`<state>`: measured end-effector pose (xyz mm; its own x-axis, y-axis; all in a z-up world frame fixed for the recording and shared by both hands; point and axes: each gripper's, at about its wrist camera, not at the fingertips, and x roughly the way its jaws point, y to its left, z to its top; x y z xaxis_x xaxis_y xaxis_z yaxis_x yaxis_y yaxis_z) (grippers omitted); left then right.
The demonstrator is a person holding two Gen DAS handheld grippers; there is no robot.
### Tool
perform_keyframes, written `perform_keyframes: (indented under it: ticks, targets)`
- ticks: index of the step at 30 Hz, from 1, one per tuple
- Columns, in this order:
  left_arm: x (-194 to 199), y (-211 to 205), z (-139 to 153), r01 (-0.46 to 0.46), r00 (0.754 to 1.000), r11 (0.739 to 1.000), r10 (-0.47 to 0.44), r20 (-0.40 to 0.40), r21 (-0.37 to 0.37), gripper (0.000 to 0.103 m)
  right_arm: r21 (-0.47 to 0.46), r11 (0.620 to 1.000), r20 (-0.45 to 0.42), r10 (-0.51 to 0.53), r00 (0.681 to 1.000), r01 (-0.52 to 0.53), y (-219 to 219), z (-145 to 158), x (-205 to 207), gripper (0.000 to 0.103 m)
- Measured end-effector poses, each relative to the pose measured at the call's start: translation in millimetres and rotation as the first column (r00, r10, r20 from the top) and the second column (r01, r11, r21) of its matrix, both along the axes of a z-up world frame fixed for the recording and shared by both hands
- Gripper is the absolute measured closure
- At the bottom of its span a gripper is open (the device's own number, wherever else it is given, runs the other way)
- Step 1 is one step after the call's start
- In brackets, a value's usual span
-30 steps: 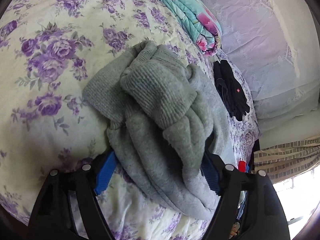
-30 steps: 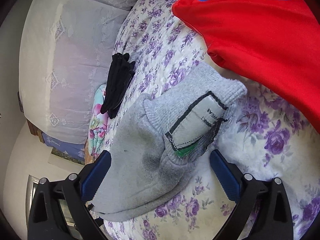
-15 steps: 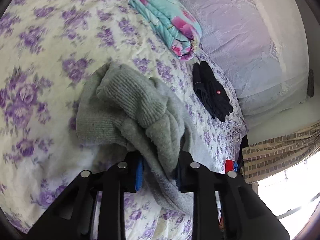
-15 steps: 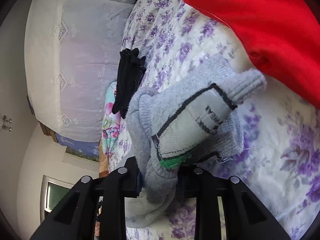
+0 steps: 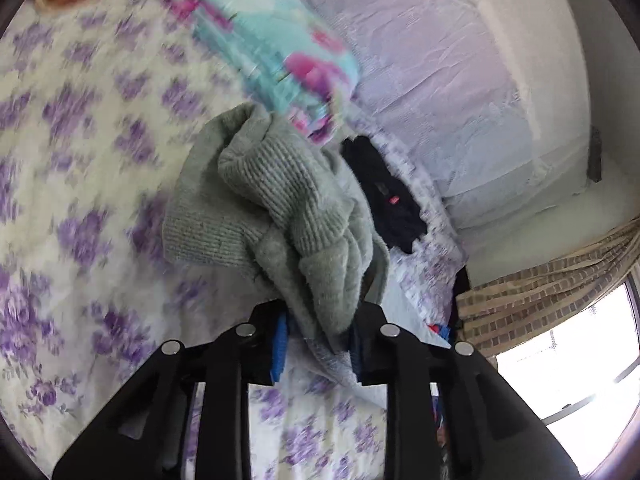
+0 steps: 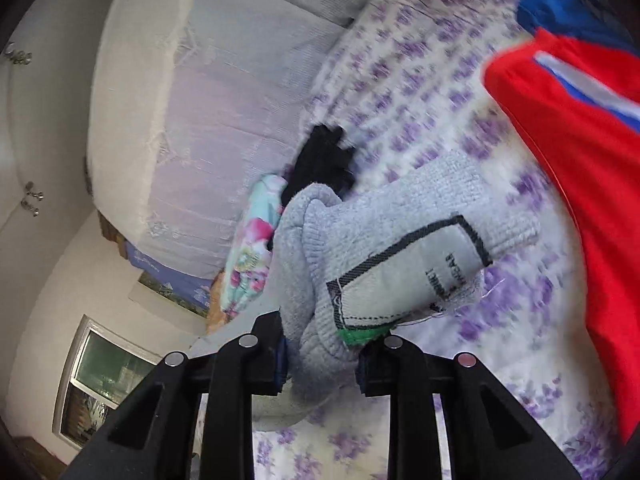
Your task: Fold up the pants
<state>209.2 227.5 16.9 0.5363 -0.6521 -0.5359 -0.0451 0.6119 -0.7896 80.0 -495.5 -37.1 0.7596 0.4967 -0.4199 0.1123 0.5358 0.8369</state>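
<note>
The grey knit pants (image 5: pixel 276 208) are bunched and lifted off the purple-flowered bedsheet (image 5: pixel 80 184). My left gripper (image 5: pixel 318 338) is shut on a fold of their ribbed end. In the right wrist view my right gripper (image 6: pixel 320 354) is shut on the grey pants (image 6: pixel 384 240) at the waistband, where a white sewn label (image 6: pixel 404 280) with a black border shows. Both grippers hold the cloth above the bed.
A folded turquoise floral blanket (image 5: pixel 272 60) lies behind the pants. A black glove (image 5: pixel 384 196) lies by the white lace pillows (image 5: pixel 460 100). A red garment (image 6: pixel 580 160) with a blue and white stripe lies on the right. A curtain and a window (image 5: pixel 580 340) are at the right.
Both grippers closed on the pants and lifted them off the bed. The views swung up toward the pillows and are now blurred by motion.
</note>
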Motion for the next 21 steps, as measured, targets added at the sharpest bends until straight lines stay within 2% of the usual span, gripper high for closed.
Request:
perform_keyframes:
  ticks: [2,3,5,6,7,8,9,10,11,14,15,17,21]
  targets:
    - [-5.0,2.1,-56.4,0.005,0.987,1.0,-0.001,-0.16,0.024,0.077,0.056,0.998,-0.099,-0.006,0.995,0.012,-5.4,-42.1,-4.2,0.075]
    - [-11.5,6.3,-77.4,-0.012,0.979,1.0,0.015,-0.205,0.016,0.071,0.102,0.995,-0.083,-0.004,0.997,0.012,-7.0,-51.7,-8.9,0.074]
    - [-28.1,17.7,-89.4,-0.029,0.985,0.995,0.012,-0.175,-0.098,0.07,0.096,0.995,-0.044,-0.003,0.999,0.007,-9.6,-47.9,-17.1,0.071]
    - [-34.7,21.2,-82.6,-0.041,0.987,0.995,0.026,-0.158,-0.095,0.065,0.08,0.997,-0.039,-0.018,0.999,0.021,-10.9,-44.5,-20.6,0.066]
    - [-40.7,23.0,-72.0,-0.066,0.989,0.996,0.058,-0.135,-0.053,0.055,0.07,0.997,-0.032,-0.028,0.999,0.03,-12.2,-42.2,-23.5,0.061]
    - [-46.5,23.2,-58.3,-0.095,0.99,0.995,0.096,-0.102,0.02,0.051,0.067,0.997,-0.031,-0.03,0.999,0.032,-14.2,-42.0,-24.2,0.06]
    - [-51.8,21.3,-43.5,-0.126,0.989,0.986,0.133,-0.064,0.106,0.047,0.073,0.997,-0.033,-0.029,0.999,0.031,-15.6,-43.2,-24.6,0.06]
    - [-56.8,17.0,-24.8,-0.152,0.987,0.97,0.158,-0.014,0.19,0.047,0.081,0.996,-0.028,-0.027,0.999,0.029,-15.6,-45.0,-26.1,0.06]
    - [-58.9,13.0,-13.4,-0.154,0.988,0.964,0.153,0.019,0.217,0.047,0.083,0.996,-0.019,-0.028,0.999,0.03,-16.3,-46.5,-26.8,0.06]
    - [-55.4,-9.7,19.5,-0.102,0.991,0.974,0.081,0.111,0.2,0.044,0.067,0.997,0.016,-0.049,0.999,0.048,-15.2,-48.6,-30.6,0.06]
    - [-49.4,-21.9,28.5,-0.071,0.991,0.975,0.044,0.13,0.212,0.04,0.062,0.997,0.032,-0.058,0.998,0.056,-14.1,-48.6,-33.3,0.059]
    - [-33.1,-52.7,40.9,-0.034,0.987,0.963,-0.01,0.161,0.266,0.038,0.042,0.997,0.066,-0.069,0.995,0.066,-12.5,-48.9,-36.8,0.059]
    - [7.3,-102.5,35.2,0.031,0.984,0.945,-0.085,0.154,0.326,0.037,0.006,0.998,0.128,-0.061,0.99,0.06,-10.0,-48.2,-40.1,0.058]
